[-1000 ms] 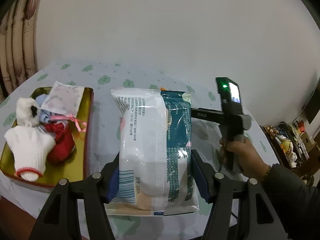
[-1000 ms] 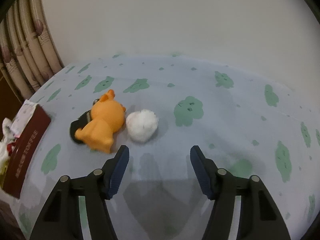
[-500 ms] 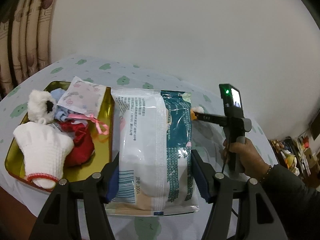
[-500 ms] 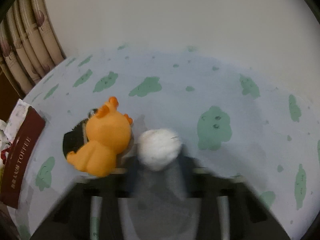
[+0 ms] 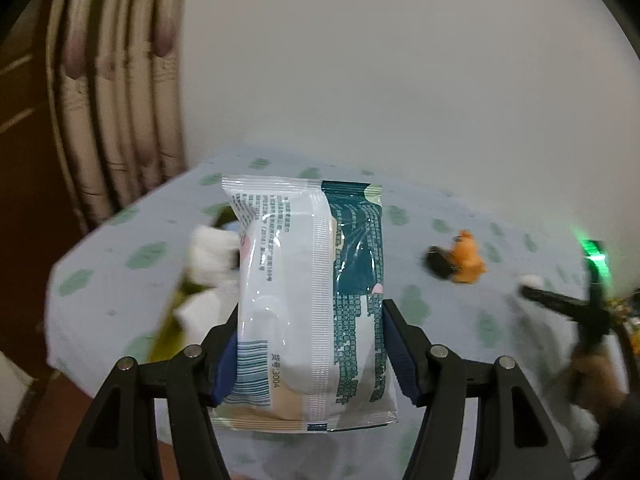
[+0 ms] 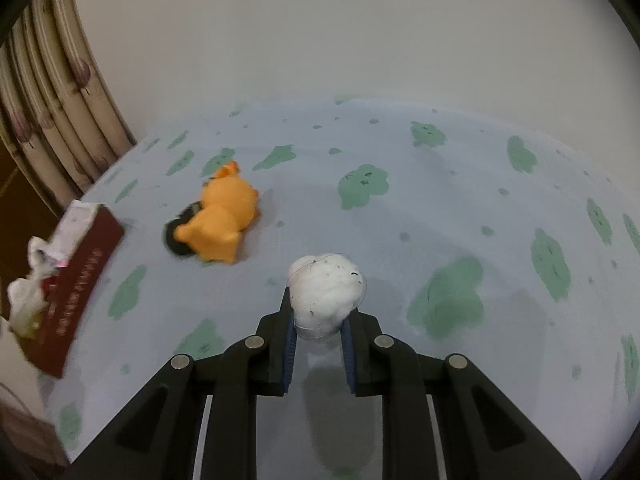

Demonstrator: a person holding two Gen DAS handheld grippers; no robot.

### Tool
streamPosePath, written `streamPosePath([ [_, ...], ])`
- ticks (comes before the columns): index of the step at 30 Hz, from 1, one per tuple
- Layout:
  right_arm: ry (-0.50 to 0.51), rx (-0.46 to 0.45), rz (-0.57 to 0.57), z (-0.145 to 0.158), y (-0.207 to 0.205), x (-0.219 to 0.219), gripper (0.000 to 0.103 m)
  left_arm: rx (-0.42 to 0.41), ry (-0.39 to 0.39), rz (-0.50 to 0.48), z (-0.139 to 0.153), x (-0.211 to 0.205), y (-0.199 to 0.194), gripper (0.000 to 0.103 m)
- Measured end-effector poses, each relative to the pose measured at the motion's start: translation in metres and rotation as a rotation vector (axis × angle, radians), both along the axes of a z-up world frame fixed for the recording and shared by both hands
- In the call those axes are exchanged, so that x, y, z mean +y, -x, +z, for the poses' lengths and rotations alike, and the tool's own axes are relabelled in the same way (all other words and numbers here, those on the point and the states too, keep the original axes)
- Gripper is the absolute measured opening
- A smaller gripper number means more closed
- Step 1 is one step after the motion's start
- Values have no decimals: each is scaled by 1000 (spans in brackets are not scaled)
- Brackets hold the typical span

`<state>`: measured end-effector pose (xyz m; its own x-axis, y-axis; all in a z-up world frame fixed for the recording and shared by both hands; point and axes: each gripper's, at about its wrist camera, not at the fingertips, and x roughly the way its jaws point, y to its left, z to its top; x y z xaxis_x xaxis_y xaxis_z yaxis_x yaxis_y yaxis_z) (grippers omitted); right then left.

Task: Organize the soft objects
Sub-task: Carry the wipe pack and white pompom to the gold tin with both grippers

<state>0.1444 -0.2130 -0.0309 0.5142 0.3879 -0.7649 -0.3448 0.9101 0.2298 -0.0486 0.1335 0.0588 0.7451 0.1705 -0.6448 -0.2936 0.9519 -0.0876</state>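
Left gripper [image 5: 312, 356] grips a sealed wipes pack [image 5: 308, 292] across its width, both blue pads pressed on the wrapper; pack is carried clear of the table [image 5: 100, 280], above its left edge.

Right gripper [image 6: 318, 336] is closed on a white pom-pom [image 6: 326, 294]. The fluff bulges out past the fingertips and a thin clear thread loops around it. It appears lifted just off the tablecloth, near the table's middle; whether it touches the cloth cannot be told.

Gold tin tray [image 5: 168, 328] sits at the table's left edge, mostly hidden behind the pack and blurred. White soft items [image 5: 208, 252] already lie in it; the right wrist view shows its dark red side wall [image 6: 76, 280] with white fabric [image 6: 28, 296] spilling over.

Left on the cloth: 1 orange plush animal [image 6: 224, 216] lying on its side, touching a small black item [image 6: 180, 236] too blurred to identify.

Progress judged: well along. Several items in the tray, 2 in hand, 1 plush and possibly the black piece yet to collect. Both held items are not yet deposited.

Risk: the pom-pom is pinched at its base only and could slip.
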Motion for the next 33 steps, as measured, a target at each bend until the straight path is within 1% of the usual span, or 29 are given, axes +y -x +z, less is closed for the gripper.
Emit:
streamPosePath([
  [3,-19,-21,35,16,20,11,18,13,-34,36,-1,7,5,64],
  [8,-67,-50,115,39,51,48,18,5,7,67,-2,18,12,64],
  [12,-92,-55,158,47,74,73,18,24,33,50,-7,22,9,64],
  [15,-103,-45,177,49,87,83,18,38,42,31,-12,25,4,65],
  [18,-98,-33,190,47,95,90,18,41,49,23,-13,29,-1,65],
  [20,-104,-23,194,46,99,92,18,42,68,19,-13,37,-5,65],
  [24,-115,-12,190,46,104,95,18,24,100,48,-11,52,-7,65],
  [28,-109,-18,197,51,106,99,18,32,93,59,-11,62,-12,65],
  [31,-109,-24,201,54,108,101,18,24,80,47,-7,65,-19,65],
  [33,-106,-26,203,56,109,102,18,20,69,23,-6,65,-28,65],
])
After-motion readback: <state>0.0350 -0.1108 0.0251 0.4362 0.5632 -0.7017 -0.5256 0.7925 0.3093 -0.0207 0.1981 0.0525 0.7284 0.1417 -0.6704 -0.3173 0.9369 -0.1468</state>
